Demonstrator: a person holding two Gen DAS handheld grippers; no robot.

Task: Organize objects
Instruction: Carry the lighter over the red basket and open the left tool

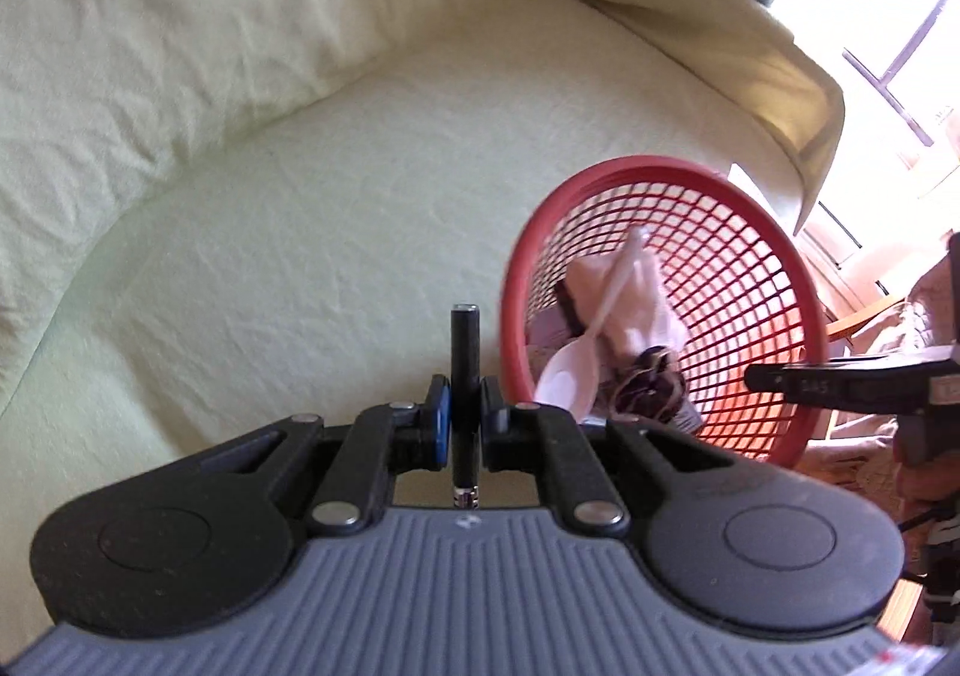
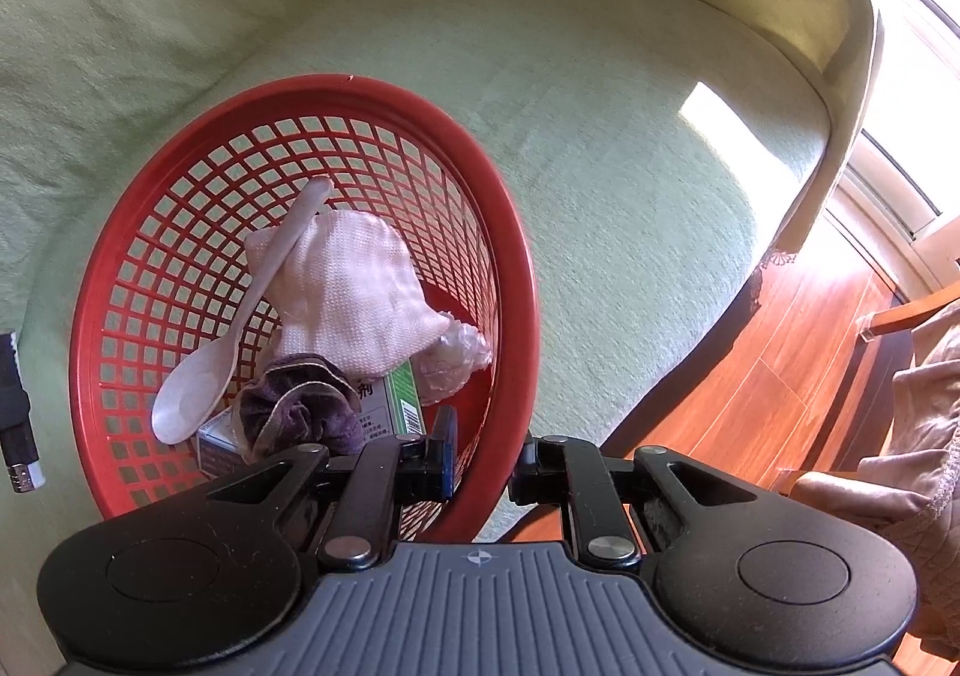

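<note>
At lower centre, the left gripper (image 1: 465, 427) had its jaws clamped on one black pen (image 1: 465, 370). The right gripper (image 2: 483, 460) pinched the rim of one red basket (image 2: 516, 256), frame centre, containing one white spoon (image 2: 198, 394), one pink cloth (image 2: 354, 286), one purple scrunchie (image 2: 294, 406), one box (image 2: 402, 397).

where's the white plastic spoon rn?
In the right wrist view, the white plastic spoon lies inside the red mesh basket, left of centre, handle across the pink knitted cloth.

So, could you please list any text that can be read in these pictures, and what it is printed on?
"剂": on the green and white cardboard box in the red plastic mesh basket; its other print and barcode are too small.
Right gripper arm: white marking, blurred.
</note>
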